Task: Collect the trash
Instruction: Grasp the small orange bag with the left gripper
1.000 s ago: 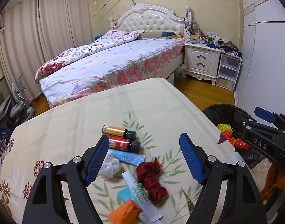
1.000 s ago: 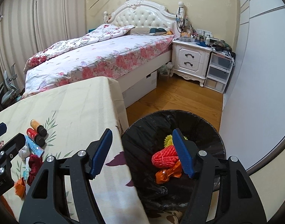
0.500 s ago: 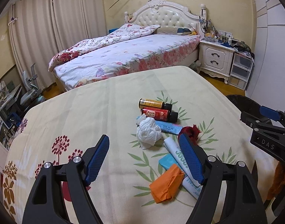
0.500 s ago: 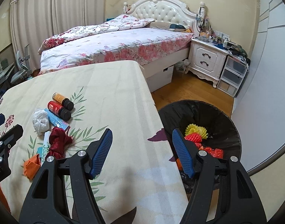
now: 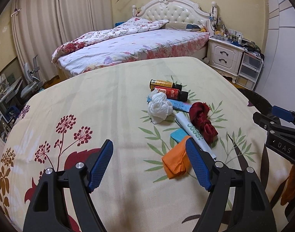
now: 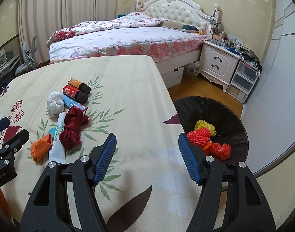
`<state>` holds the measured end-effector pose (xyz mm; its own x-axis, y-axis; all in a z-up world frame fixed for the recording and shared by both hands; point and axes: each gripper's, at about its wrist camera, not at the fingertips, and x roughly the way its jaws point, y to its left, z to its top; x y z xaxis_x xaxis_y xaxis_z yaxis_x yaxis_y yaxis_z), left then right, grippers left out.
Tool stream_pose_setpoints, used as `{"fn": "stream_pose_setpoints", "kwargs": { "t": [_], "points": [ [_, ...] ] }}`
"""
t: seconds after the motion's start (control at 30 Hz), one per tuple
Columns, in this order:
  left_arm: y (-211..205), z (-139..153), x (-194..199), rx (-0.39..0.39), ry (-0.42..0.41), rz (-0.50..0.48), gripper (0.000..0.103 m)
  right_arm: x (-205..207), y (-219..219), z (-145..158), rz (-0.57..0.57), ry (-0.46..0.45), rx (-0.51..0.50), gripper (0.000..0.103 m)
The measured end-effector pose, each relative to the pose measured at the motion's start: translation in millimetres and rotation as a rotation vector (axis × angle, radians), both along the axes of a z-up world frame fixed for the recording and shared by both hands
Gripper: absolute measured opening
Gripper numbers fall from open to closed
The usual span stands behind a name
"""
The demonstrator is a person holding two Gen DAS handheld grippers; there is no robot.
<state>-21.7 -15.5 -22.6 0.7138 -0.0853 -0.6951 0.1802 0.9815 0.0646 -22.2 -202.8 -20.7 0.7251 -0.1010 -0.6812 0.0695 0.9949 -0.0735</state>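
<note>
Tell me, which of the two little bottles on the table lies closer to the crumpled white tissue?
The red-labelled bottle; it touches the tissue. The yellow-labelled bottle lies behind it.

A: From where does the left wrist view look?

B: Low over the table [image 5: 112,100], facing the bed [image 5: 139,44] at twelve o'clock; the litter pile [image 5: 178,119] lies near, at one o'clock.

A: And the right wrist view?

B: From the table's right edge, facing likewise; the bin [image 6: 232,119] sits close at two o'clock. Both views share the pile [image 6: 64,121], bed and nightstand [image 6: 218,63].
</note>
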Motion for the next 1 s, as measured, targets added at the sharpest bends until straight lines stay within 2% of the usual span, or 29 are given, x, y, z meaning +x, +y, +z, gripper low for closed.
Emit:
{"fn": "stream_pose_setpoints", "kwargs": {
  "t": [0.2, 0.43, 0.53, 0.73, 1.0],
  "points": [
    [-4.4, -4.1, -6.9, -0.034, 0.014, -0.029, 0.075, -11.3, 3.8, -2.1, 0.01, -0.001, -0.002, 0.065],
    [-9.1, -19.0, 7.3, -0.06, 0.08, -0.05, 0.075, -15.0, 6.6, -4.6, 0.023, 0.0, -0.002, 0.065],
    [-8.5, -21.9, 13.5, -0.078, 0.108, -0.063, 0.071, -14.7, 8.8, -4.8, 0.032, 0.0, 0.0, 0.065],
    [-8.7, -28.7, 16.3, -0.115, 0.161, -0.111, 0.042, -10.7, 13.9, -4.4, 0.045, 0.003, 0.004, 0.065],
    [2.9, -20.9, 8.2, -0.132, 0.117, -0.085, 0.041, -2.8, 29.1, -5.0, 0.085, 0.01, 0.017, 0.065]
  ]
}}
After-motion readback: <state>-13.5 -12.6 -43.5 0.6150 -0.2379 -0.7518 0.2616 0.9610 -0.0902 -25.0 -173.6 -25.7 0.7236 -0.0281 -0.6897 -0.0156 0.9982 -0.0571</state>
